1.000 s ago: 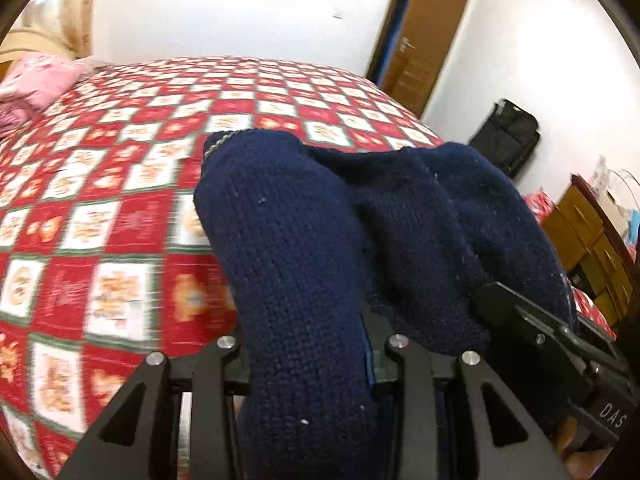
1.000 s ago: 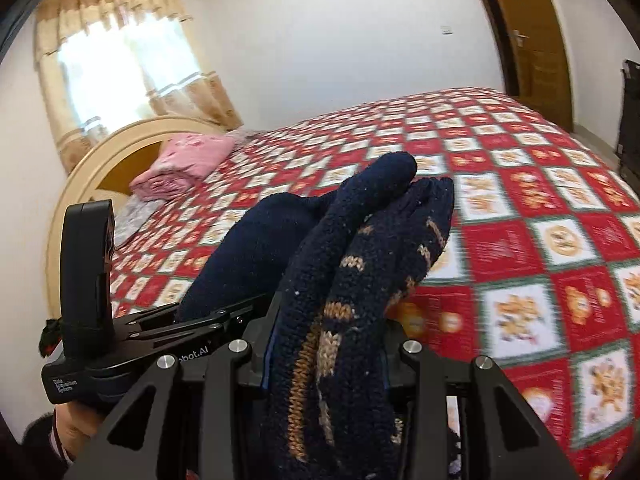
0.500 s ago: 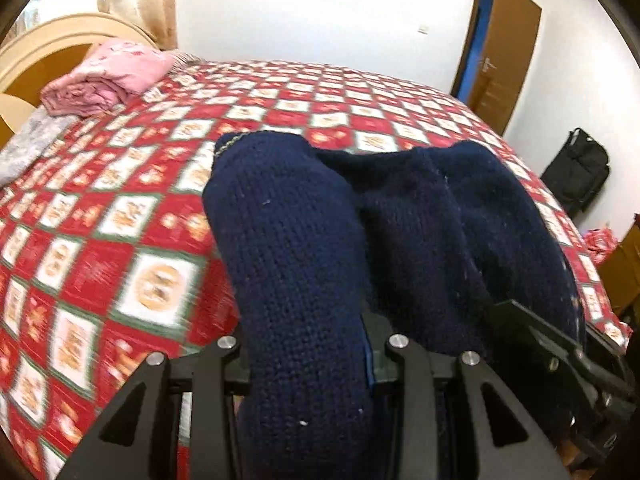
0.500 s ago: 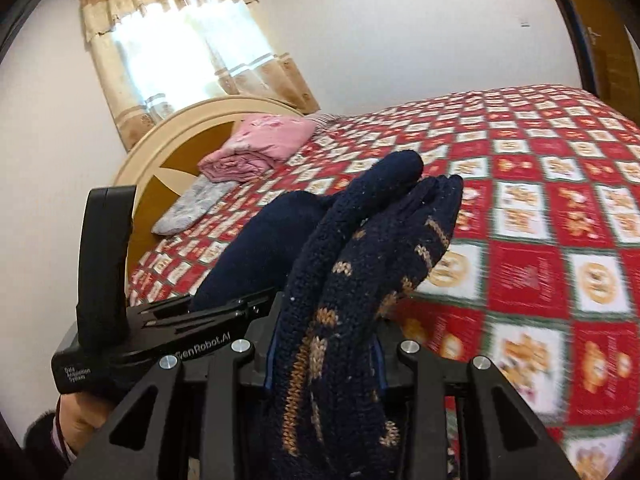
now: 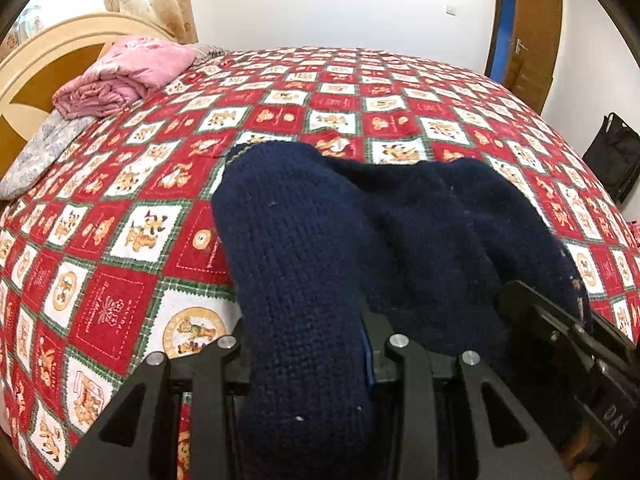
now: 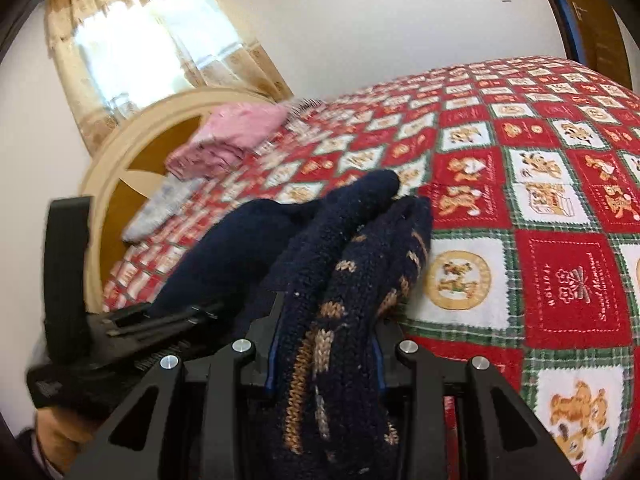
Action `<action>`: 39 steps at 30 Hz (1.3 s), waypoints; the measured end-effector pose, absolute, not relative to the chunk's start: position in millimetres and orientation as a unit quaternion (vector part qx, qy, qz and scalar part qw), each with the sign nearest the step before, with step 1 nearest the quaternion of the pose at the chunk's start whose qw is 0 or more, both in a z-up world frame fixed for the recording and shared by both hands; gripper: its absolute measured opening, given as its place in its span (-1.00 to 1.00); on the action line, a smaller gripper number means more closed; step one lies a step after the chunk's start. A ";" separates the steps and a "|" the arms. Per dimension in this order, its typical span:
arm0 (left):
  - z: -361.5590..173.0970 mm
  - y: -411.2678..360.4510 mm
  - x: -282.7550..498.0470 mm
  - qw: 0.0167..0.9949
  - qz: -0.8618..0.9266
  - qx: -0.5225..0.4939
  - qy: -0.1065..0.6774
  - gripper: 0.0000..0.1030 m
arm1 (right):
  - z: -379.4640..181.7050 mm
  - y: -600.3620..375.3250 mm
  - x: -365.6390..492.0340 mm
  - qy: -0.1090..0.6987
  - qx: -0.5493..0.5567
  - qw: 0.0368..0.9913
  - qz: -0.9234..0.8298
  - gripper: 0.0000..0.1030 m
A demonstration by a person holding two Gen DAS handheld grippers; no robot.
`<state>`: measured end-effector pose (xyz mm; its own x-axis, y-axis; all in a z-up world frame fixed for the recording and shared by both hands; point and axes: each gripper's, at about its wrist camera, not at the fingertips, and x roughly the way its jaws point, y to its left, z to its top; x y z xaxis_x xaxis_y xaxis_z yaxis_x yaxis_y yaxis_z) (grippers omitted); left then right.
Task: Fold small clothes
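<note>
Navy knitted garment [image 5: 360,248] hangs above the bed quilt [image 5: 132,216], held between both grippers side by side. Left gripper [image 5: 308,364] clamps a plain fold; right gripper [image 6: 324,364] clamps a fold with tan pattern. One red quilt square reads "HOLIDAY".

- A knitted garment [image 5: 320,272] is bunched up in front of the left gripper [image 5: 308,360], clamped between its fingers, above the bedspread [image 5: 120,240].
- The same garment [image 6: 352,280] is pinched by the right gripper [image 6: 324,360], with the left gripper [image 6: 120,332] seen just to its left.
- Folded bedding [image 5: 124,76] is set at the far left of the bed, before the headboard [image 5: 36,68].
- A door [image 5: 532,28] stands beyond the bed at far right; a bag [image 5: 612,156] sits on the floor to the right.
</note>
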<state>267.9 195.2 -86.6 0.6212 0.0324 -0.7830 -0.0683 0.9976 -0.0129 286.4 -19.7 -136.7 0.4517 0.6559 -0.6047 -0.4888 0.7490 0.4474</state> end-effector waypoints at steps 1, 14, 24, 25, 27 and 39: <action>-87.9 197.1 269.4 0.898 0.028 -0.026 0.438 -0.24 | -142.4 -18.5 290.3 0.413 0.099 0.843 0.331 -0.31; -79.0 234.0 202.9 0.893 -0.020 -0.151 0.424 0.72 | -141.6 -86.8 257.4 0.459 0.201 0.790 0.353 0.41; -119.4 200.7 181.0 0.865 -0.074 -0.228 0.440 0.45 | -152.8 -59.3 208.0 0.455 0.089 0.806 0.368 -0.20; -118.2 195.8 183.4 0.869 -0.070 -0.214 0.441 0.13 | -152.4 -61.9 210.1 0.468 0.112 0.792 0.376 -0.29; -112.0 191.4 186.0 0.869 -0.063 -0.208 0.445 -0.14 | -151.4 -70.9 212.4 0.484 0.155 0.768 0.389 -0.38; -105.5 181.0 150.5 0.897 0.012 -0.124 0.424 0.20 | -146.0 -80.8 185.7 0.488 0.152 0.794 0.328 -0.15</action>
